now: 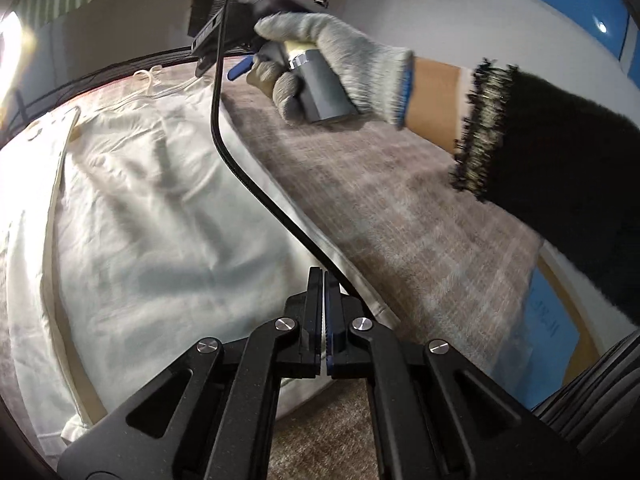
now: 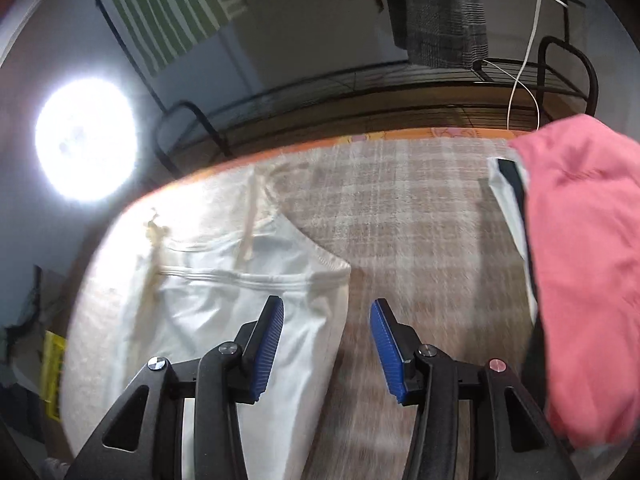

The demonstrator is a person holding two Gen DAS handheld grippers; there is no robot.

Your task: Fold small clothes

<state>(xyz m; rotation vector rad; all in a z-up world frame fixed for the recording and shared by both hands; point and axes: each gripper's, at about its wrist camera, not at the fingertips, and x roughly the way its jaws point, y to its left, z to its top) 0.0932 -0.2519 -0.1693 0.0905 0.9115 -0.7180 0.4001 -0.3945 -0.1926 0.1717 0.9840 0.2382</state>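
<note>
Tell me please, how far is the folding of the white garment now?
Done: the white garment lies spread on the plaid cloth; no finished fold shows. In hand: the left gripper is shut over the garment's edge, though whether it pinches fabric is unclear; the right gripper is open above the waistband corner. Left: the folding itself, and the pink garment waits beside.
</note>
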